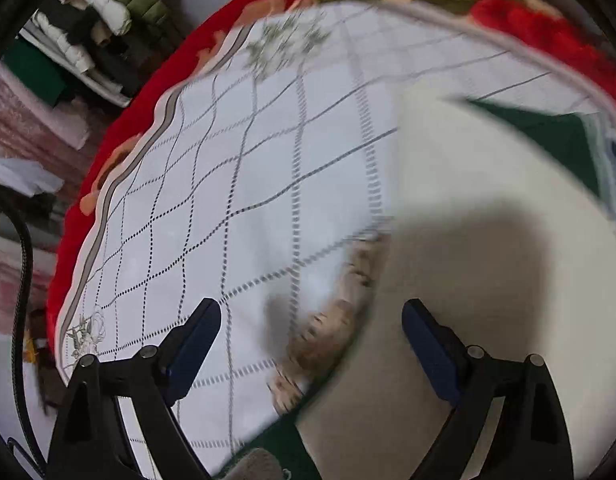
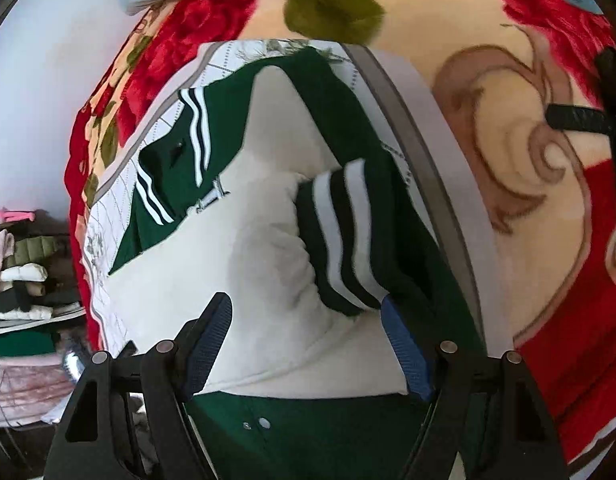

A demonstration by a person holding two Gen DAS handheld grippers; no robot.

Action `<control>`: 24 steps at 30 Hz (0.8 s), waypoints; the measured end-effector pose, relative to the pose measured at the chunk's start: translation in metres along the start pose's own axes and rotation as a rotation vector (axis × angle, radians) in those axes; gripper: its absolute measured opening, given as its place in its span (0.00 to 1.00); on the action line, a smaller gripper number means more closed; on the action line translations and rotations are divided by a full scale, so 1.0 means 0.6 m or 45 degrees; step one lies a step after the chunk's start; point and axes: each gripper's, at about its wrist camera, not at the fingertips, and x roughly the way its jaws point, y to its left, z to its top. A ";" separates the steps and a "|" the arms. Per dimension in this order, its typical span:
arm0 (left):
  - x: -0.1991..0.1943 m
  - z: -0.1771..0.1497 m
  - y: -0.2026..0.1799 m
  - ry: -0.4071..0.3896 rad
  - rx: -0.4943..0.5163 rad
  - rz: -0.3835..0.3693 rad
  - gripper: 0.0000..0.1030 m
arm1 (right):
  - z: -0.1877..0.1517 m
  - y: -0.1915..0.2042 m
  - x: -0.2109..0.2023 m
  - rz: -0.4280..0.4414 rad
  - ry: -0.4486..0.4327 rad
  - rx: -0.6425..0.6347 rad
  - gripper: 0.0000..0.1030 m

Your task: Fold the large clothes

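Note:
A green and cream jacket [image 2: 268,248] with striped cuffs lies on a white quilted sheet [image 2: 116,204] on the bed. A striped cuff [image 2: 343,240] lies across the cream part. My right gripper [image 2: 308,320] is open just above the cream fabric, its right finger next to the cuff. In the blurred left wrist view, the jacket's cream fabric [image 1: 467,208] fills the right side, with a green part [image 1: 547,132] beyond. My left gripper [image 1: 311,320] is open and empty over the edge of the cream fabric and the sheet [image 1: 248,180].
A red floral blanket [image 2: 527,120] lies under the sheet and shows around it [image 1: 120,132]. Stacks of folded clothes sit beside the bed [image 1: 100,28] [image 2: 20,280]. A black cable [image 1: 24,264] hangs at the left.

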 end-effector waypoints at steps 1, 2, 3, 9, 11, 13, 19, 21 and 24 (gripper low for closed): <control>-0.034 -0.012 -0.008 -0.023 0.019 -0.048 0.90 | -0.005 -0.003 -0.003 -0.015 -0.002 -0.009 0.76; -0.057 -0.022 -0.014 -0.038 0.039 -0.070 0.90 | -0.013 -0.006 -0.006 -0.024 -0.001 -0.017 0.76; -0.081 -0.036 -0.023 -0.051 0.065 -0.088 0.92 | -0.028 -0.012 -0.012 -0.044 0.007 -0.026 0.76; -0.148 -0.130 -0.083 0.007 0.199 -0.166 0.94 | -0.100 -0.057 -0.019 -0.176 0.084 -0.102 0.76; -0.137 -0.166 -0.106 0.052 0.261 -0.160 0.94 | -0.119 -0.073 -0.008 -0.261 0.111 -0.156 0.75; -0.124 -0.198 -0.129 0.101 0.307 -0.168 0.94 | -0.129 -0.105 0.013 -0.349 0.130 -0.172 0.52; -0.103 -0.251 -0.168 0.124 0.405 -0.102 0.94 | -0.118 -0.216 0.030 -0.436 0.065 0.087 0.36; -0.104 -0.253 -0.164 0.122 0.407 -0.096 0.94 | -0.119 -0.224 0.021 -0.430 0.049 0.133 0.36; -0.114 -0.254 -0.163 0.096 0.418 -0.090 0.94 | -0.124 -0.205 0.006 -0.416 0.049 0.045 0.36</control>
